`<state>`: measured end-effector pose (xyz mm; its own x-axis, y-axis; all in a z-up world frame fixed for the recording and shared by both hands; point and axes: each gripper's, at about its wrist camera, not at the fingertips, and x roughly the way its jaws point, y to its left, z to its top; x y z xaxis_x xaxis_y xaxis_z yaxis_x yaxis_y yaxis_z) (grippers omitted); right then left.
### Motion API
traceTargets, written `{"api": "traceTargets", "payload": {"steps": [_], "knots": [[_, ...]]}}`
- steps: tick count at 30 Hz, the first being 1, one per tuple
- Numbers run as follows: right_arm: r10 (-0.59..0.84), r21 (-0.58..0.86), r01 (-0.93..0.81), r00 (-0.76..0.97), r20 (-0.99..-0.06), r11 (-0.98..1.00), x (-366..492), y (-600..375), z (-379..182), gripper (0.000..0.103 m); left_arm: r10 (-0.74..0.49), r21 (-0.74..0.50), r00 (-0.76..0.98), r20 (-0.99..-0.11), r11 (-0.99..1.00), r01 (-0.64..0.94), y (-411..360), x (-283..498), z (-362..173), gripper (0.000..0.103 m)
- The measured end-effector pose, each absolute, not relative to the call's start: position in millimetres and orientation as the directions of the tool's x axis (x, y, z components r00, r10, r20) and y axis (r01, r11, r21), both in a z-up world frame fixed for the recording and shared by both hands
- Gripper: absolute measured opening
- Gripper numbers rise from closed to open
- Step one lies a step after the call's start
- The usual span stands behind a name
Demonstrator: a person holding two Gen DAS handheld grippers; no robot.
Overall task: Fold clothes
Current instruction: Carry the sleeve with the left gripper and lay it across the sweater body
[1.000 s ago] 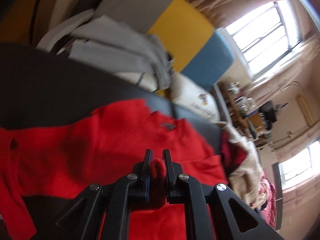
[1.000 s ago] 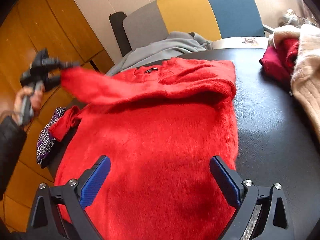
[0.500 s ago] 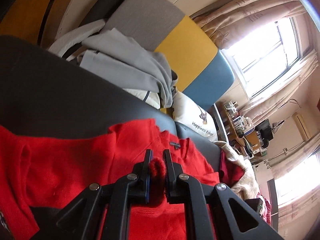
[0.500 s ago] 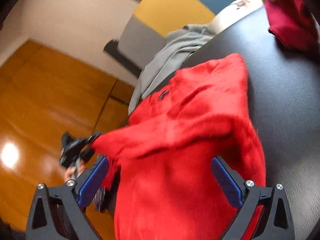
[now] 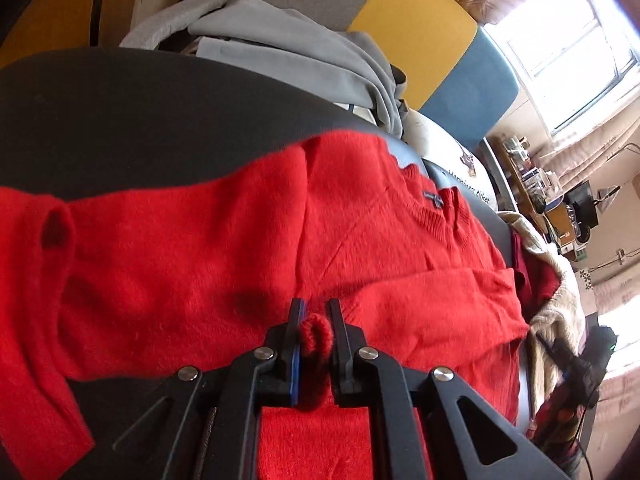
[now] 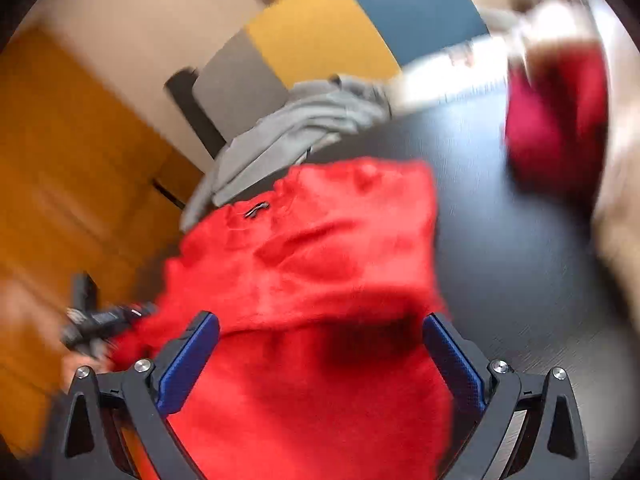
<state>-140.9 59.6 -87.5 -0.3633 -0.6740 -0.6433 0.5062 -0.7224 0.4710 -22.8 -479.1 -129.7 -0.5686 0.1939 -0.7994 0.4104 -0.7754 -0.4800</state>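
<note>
Nearest to me, my left gripper (image 5: 316, 330) has its jaws clamped on a rolled cuff of the red sweater (image 5: 360, 248); the sleeve that cuff belongs to now lies drawn across the sweater's chest, whereas a second ago I held it lifted out to the side; the neck label (image 5: 434, 199) is in plain sight beyond the fingers. My right gripper (image 6: 320, 344) hangs above the lower body of the sweater (image 6: 320, 264) with its blue pads (image 6: 188, 360) wide apart, gripping nothing; its view is badly blurred, and it sits closer over the garment than a second ago, when I could see the whole spread of it. The sweater rests on the dark table (image 5: 120, 112), the other sleeve lying across the bodice. To the right on the table lies a heap of a cream knit (image 5: 556, 280) over a dark red garment (image 6: 556, 120); I see no basket or bin anywhere, only loose piles. Past the table's far edge grey clothing (image 5: 288, 48) is draped against a chair (image 5: 416, 36) backed in grey, yellow and blue panels; beyond that, a bright window (image 5: 576, 48) and curtains.
</note>
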Motion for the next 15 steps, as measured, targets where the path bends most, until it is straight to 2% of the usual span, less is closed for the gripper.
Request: {"api": "traceTargets", "payload": {"steps": [3,5,6,7,8,14,15], "knots": [[-0.582,0.259,0.585,-0.471,-0.663,-0.768,-153.2,46.6,-65.0,0.103,0.210,-0.510,-0.584,-0.784,-0.755,0.413,-483.0,-17.9,-131.0,0.009],[-0.539,0.176,0.625,-0.457,-0.707,-0.761,-172.3,25.9,-69.2,0.100,0.220,-0.527,-0.594,-0.774,-0.743,0.412,-485.3,-14.8,-131.6,0.010],[-0.516,0.135,0.643,-0.451,-0.728,-0.754,-181.9,15.4,-71.4,0.088,0.219,-0.525,-0.595,-0.773,-0.747,0.408,-484.7,-14.1,-131.1,0.010],[-0.504,0.131,0.655,-0.423,-0.753,-0.745,-192.7,2.1,-78.3,0.071,0.217,-0.521,-0.594,-0.775,-0.751,0.406,-484.1,-14.8,-131.0,0.010],[-0.491,0.126,0.666,-0.395,-0.777,-0.735,-203.4,-11.0,-85.3,0.065,0.214,-0.517,-0.592,-0.777,-0.755,0.404,-483.6,-15.3,-131.0,0.010],[-0.378,0.063,0.685,-0.321,-0.868,-0.726,-229.8,-35.7,-125.3,0.063,0.196,-0.490,-0.595,-0.780,-0.782,0.384,-483.0,-15.4,-129.8,0.010],[-0.375,0.051,0.690,-0.328,-0.867,-0.722,-228.6,-35.4,-126.2,0.055,0.190,-0.485,-0.600,-0.777,-0.789,0.377,-481.7,-15.4,-128.0,0.010]]}}
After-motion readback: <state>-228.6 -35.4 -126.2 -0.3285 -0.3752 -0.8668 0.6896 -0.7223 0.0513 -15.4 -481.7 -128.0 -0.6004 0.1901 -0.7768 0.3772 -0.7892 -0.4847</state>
